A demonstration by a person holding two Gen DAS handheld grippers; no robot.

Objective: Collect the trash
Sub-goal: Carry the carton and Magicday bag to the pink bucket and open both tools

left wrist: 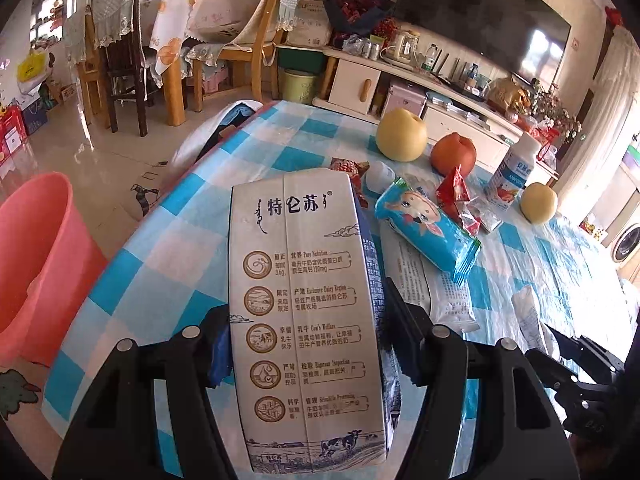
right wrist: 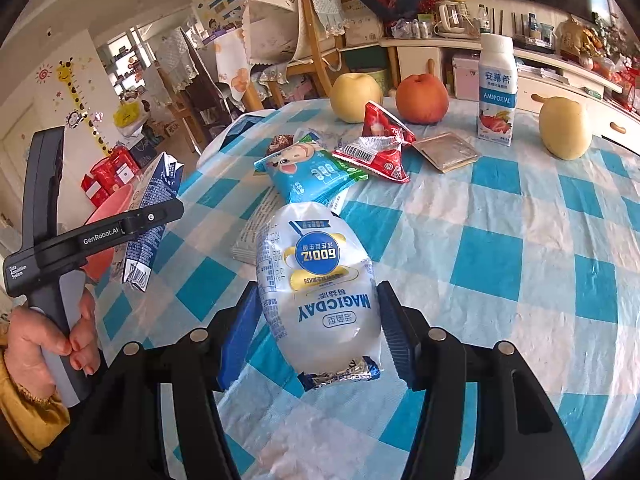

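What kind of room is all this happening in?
Most likely a family living and dining room: a table with a checked tablecloth, wooden dining chairs, and a big television above a low cabinet.

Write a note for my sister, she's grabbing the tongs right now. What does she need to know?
Left tongs: shut on the milk carton, lifted near the pink bin.
Right tongs: around the white MAGICDAY pouch; grip uncertain.
On the table: blue wrapper, red wrapper, silver packet.
Nothing visibly binned yet.
Left to do: drop the carton, then collect the rest.
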